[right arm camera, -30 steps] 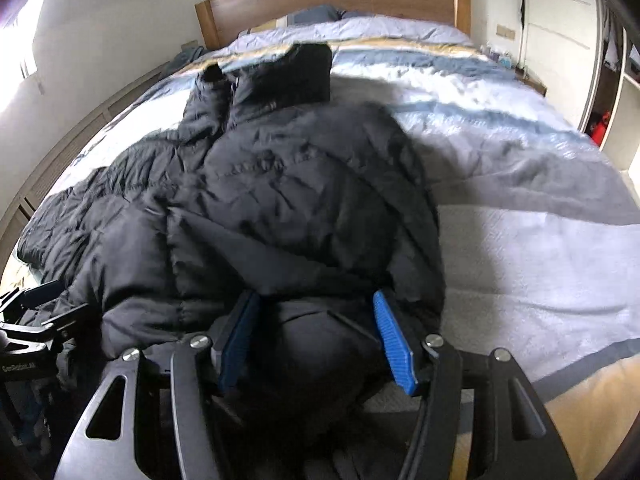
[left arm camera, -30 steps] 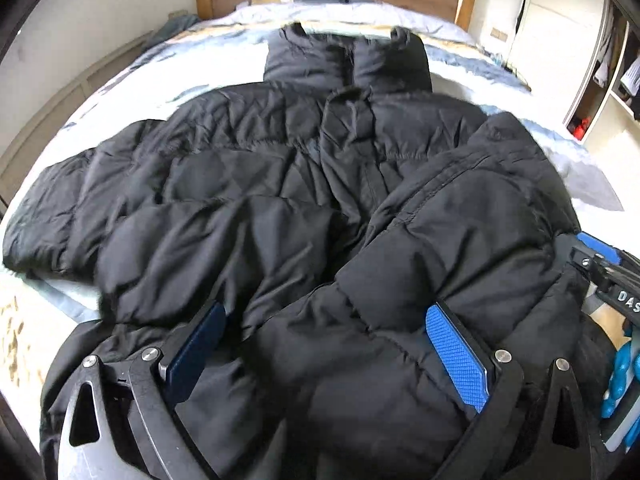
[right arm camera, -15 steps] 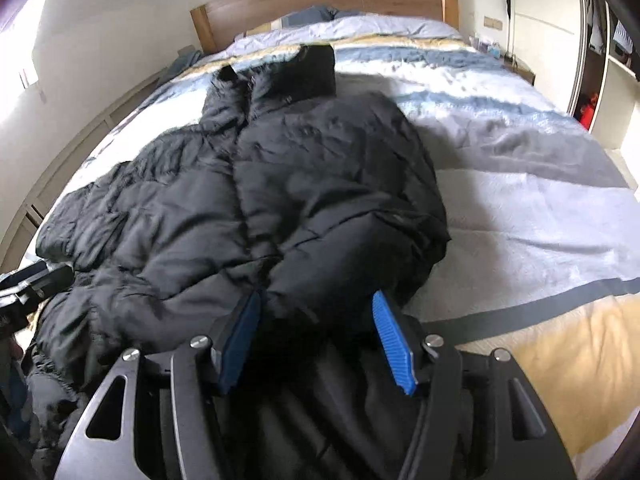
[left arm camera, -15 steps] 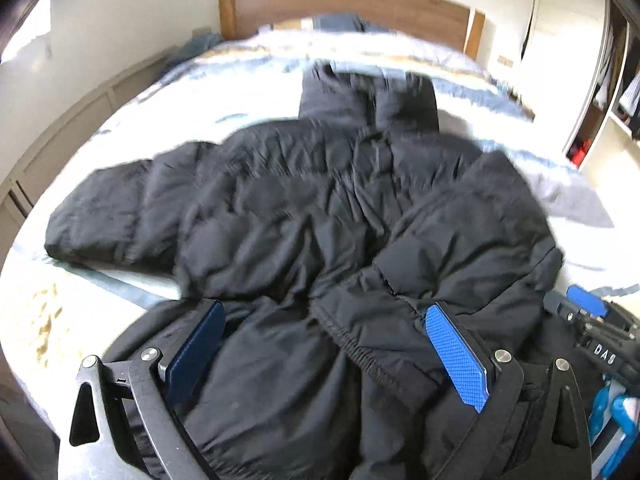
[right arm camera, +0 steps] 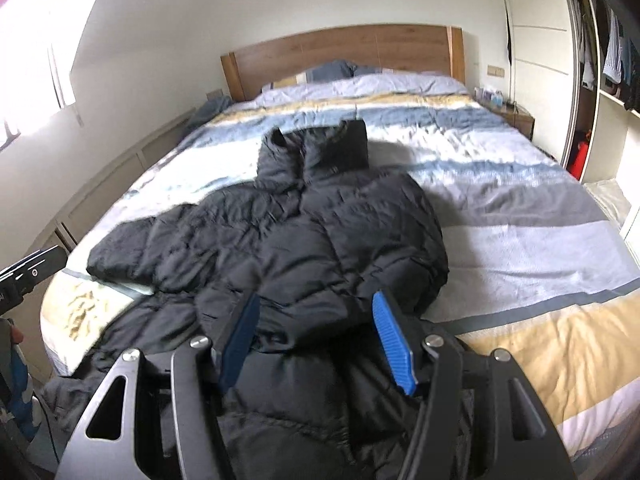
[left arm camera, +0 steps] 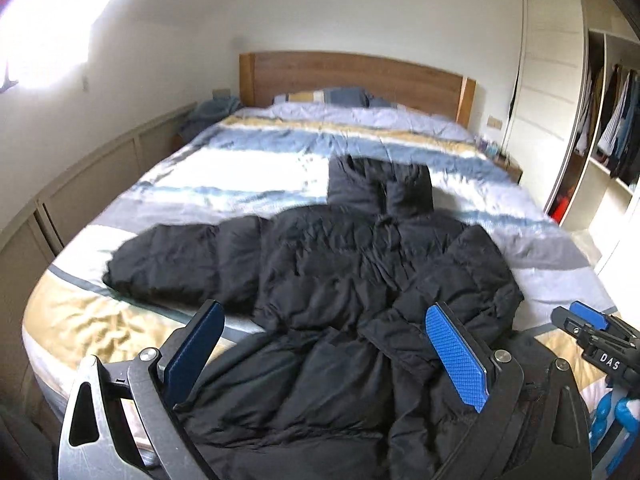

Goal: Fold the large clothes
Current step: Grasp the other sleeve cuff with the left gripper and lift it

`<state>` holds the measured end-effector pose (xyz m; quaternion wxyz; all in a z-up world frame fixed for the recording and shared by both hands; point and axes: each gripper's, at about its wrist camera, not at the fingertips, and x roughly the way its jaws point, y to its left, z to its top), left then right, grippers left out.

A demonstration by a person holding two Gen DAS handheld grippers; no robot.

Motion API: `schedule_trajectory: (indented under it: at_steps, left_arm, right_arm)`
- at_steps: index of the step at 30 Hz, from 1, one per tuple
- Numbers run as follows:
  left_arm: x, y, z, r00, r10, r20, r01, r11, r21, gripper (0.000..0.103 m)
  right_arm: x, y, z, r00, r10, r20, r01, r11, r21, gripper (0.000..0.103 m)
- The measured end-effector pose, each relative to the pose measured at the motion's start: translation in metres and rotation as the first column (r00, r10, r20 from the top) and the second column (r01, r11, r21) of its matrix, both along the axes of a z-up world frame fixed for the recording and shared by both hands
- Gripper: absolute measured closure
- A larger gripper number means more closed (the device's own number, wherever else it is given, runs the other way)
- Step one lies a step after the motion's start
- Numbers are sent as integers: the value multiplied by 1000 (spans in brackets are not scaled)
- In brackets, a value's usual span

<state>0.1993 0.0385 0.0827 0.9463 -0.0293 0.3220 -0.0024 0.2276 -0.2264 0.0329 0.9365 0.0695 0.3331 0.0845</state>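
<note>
Black puffer jacket (left arm camera: 340, 280): on bed (left arm camera: 248, 160), hem at foot end; soft, bulky, slippery, prob. light; take at hem corners. Left gripper (left arm camera: 324, 360), right gripper (right arm camera: 320, 340): both wide, nothing clamped.

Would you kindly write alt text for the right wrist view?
A black quilted puffer jacket lies collar-away on a striped blue, white and tan bedspread, its hem between the open right gripper. A wooden headboard stands behind.

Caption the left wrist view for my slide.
Open left gripper over black jacket on striped bed.
</note>
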Motion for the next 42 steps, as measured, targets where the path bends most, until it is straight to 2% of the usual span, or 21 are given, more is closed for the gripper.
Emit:
schedule_trajectory:
  at_steps: [4,9,14,18,21,23,24,28,36,40,42]
  left_arm:
    - [-12,50,15,1000,2,17,-1,999,-35,3]
    - [-21,126,17,1000,24,12,-23,996,-85,1]
    - [-17,218,-1,994,101,-34,-105,984,-142,1]
    - [0,282,-28,985,148,-85,-164,958,-235,1]
    - [18,328,-55,979,156,-131,-192,921,-339,1]
    - [32,353,-77,973,164,-160,-217,885,-412,1]
    - [41,368,-90,970,166,-177,-231,858,-459,1]
    - [70,401,-127,958,177,-227,-277,784,-556,4]
    - [118,435,-187,925,210,-318,-375,648,-663,5]
    - [134,443,-208,904,229,-362,-424,594,-684,8]
    - [140,444,-215,899,231,-372,-435,577,-692,10]
  right_arm:
    - [-11,11,19,999,-17,27,16,999,32,46]
    - [-16,25,29,999,-37,32,36,999,40,46]
    - [-16,32,29,997,-73,18,72,997,37,46]
    - [-16,30,29,993,-115,5,115,993,35,46]
    - [-13,24,27,987,-162,-13,162,987,21,46]
    - [-10,20,27,981,-190,-22,191,982,11,46]
    - [-10,18,27,980,-200,-25,200,980,6,46]
    - [-5,10,26,968,-246,-39,246,969,-26,46]
    - [-1,-2,18,951,-299,-73,294,953,-74,46]
    - [-3,-10,14,942,-324,-86,318,945,-84,46]
    - [-5,-16,12,937,-339,-90,331,939,-89,46]
